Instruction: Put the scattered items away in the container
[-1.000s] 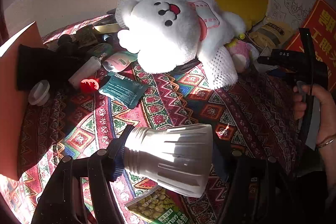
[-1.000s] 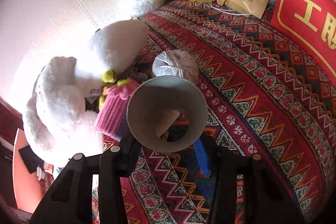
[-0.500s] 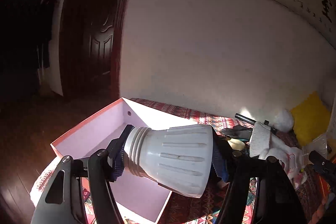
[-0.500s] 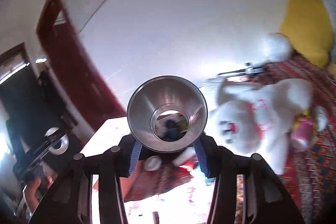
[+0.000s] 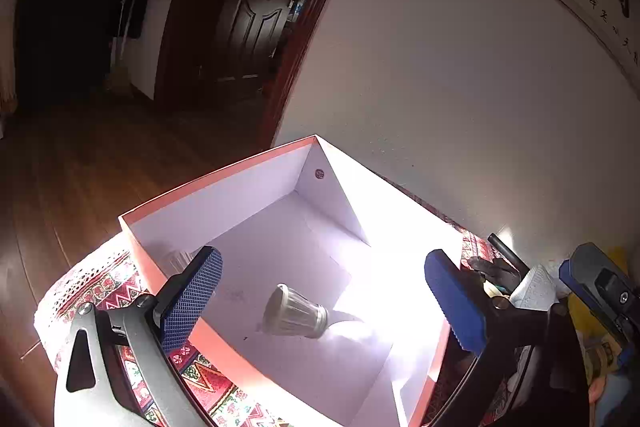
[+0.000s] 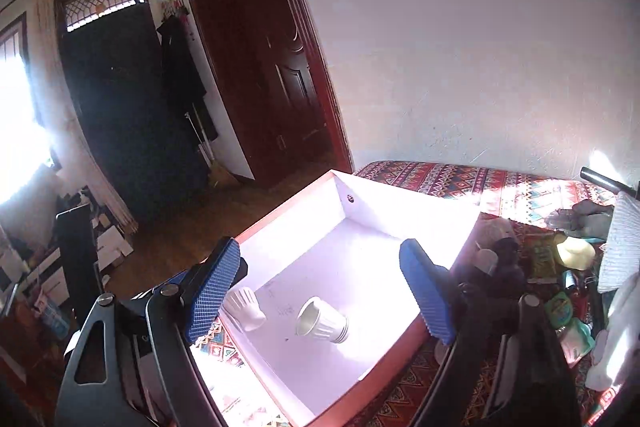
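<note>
A white wall and a dark wooden door (image 6: pixel 260 75) were seen behind a bed covered with a red patterned cloth (image 6: pixel 460 181), sunlit along its far edge. An open box (image 5: pixel 224 183), orange outside and white inside, was set at the end of that cloth, near the doorway. Both grippers were held above it. The left gripper (image 5: pixel 320 301) had just been opening: its blue pads (image 5: pixel 192 297) were spread wide with nothing gripped between them, and a ribbed white lamp shade (image 5: pixel 294 313) was seen below, lying on its side on the box floor, toward the near wall. The right gripper (image 6: pixel 324 293) had likewise just been opening, jaws well apart and nothing clamped. Beneath it a silvery-lined shade (image 6: pixel 322 321) was lying tipped over near the middle of the box floor, and another white shade (image 6: pixel 244 309) was resting against the box's left wall. Loose clutter (image 6: pixel 568 267) was spread on the cloth beyond the box's right wall.
</note>
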`<state>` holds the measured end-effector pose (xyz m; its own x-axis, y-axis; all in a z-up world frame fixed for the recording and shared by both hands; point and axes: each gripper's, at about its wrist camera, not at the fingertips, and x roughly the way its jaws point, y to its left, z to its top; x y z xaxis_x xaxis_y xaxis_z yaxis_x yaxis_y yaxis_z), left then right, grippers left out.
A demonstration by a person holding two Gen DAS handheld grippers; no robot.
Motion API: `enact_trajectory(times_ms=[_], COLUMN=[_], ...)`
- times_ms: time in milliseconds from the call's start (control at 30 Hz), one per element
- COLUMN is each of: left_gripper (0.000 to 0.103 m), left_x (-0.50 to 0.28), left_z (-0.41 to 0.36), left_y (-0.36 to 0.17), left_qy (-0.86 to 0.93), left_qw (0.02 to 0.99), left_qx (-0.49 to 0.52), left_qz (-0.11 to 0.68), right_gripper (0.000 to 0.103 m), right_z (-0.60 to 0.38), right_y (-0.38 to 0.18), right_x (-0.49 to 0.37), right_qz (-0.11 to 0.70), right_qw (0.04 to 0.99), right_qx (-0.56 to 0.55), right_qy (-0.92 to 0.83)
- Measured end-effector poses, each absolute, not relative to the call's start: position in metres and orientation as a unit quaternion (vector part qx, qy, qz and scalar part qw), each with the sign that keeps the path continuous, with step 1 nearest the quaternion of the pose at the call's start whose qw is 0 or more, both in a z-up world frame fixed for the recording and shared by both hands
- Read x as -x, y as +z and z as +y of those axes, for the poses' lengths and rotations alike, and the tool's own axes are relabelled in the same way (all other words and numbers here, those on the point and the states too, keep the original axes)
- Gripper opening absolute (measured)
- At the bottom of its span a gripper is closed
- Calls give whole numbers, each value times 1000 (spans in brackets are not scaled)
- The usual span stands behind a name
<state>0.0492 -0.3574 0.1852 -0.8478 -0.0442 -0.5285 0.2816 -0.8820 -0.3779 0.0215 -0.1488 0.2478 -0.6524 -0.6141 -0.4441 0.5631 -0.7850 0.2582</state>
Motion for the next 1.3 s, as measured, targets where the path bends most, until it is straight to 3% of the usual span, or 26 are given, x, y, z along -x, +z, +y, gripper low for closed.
enact_trajectory(times_ms=[200,267,400,533,833,1000,1100,1133,1200,1300], left_gripper=[102,103,103,103,103,102,71,46,40,39], left_x=[-50,-50,-38,-37,-9,19,26,26,24,19], left_z=[-277,-235,-132,-42,27,40,44,43,35,17], left_y=[193,190,152,100,44,21,16,19,26,37], left_qy=[-950,-946,-904,-872,-859,-859,-863,-863,-858,-852], left_qw=[5,-55,-183,-197,-170,-137,-139,-145,-155,-163], left_qx=[-270,-286,-372,-447,-480,-490,-481,-481,-489,-497], left_qz=[158,144,107,12,-43,-61,-65,-60,-36,-9], right_gripper=[94,101,101,101,101,101,101,101,101,101], right_z=[5,71,182,256,304,301,293,290,283,267], right_y=[221,198,129,78,20,21,28,31,37,50], right_x=[-43,-53,-60,-59,-58,-46,-36,-34,-31,-36], right_qz=[-146,-214,-366,-515,-602,-590,-568,-559,-540,-511], right_qw=[217,167,71,30,-13,6,17,18,21,44], right_qx=[-260,-268,-323,-328,-333,-345,-357,-362,-371,-390], right_qy=[-929,-924,-870,-791,-725,-730,-741,-746,-755,-765])
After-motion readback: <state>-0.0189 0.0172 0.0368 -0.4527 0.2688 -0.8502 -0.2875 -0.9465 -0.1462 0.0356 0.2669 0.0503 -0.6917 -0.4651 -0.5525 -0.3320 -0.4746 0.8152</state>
